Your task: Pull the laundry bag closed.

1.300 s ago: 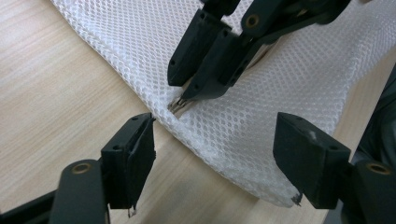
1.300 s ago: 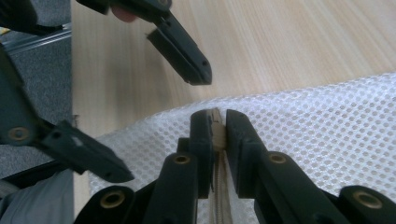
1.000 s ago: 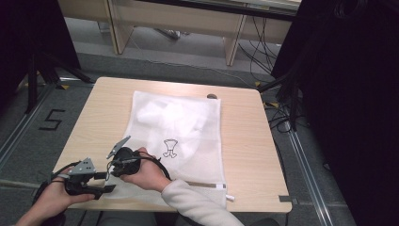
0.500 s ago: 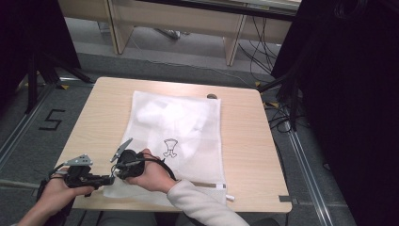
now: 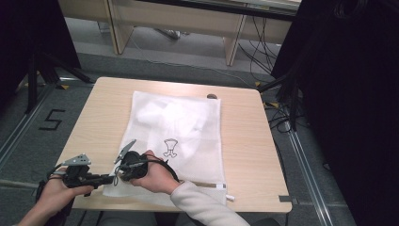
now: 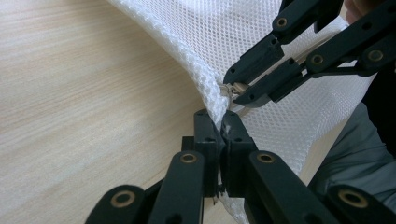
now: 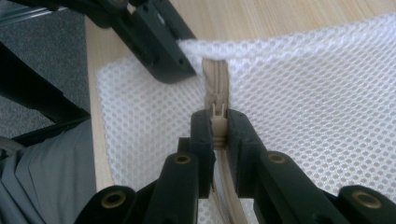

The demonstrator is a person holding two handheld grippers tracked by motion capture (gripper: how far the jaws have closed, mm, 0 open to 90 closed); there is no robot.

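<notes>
A white mesh laundry bag (image 5: 176, 127) with a small dark print lies flat on the wooden table (image 5: 240, 141). Its beige zipper (image 7: 215, 84) runs along the near edge. My left gripper (image 5: 107, 179) is at the bag's near left corner, shut on the mesh edge (image 6: 217, 105). My right gripper (image 5: 123, 168) is just beside it, shut on the zipper pull (image 7: 218, 127). In the left gripper view the right gripper's jaws come in from the upper right and pinch the pull (image 6: 232, 89) right above my own closed jaws.
Something white fills the bag's far half. A small dark object (image 5: 211, 96) lies on the table past the bag's far edge. Black stands and cables flank the table on the floor. Bare wood lies to the left and right of the bag.
The left gripper has slid from the left toward the bag's near corner and now grips the mesh. The right gripper has stayed at the zipper end.
</notes>
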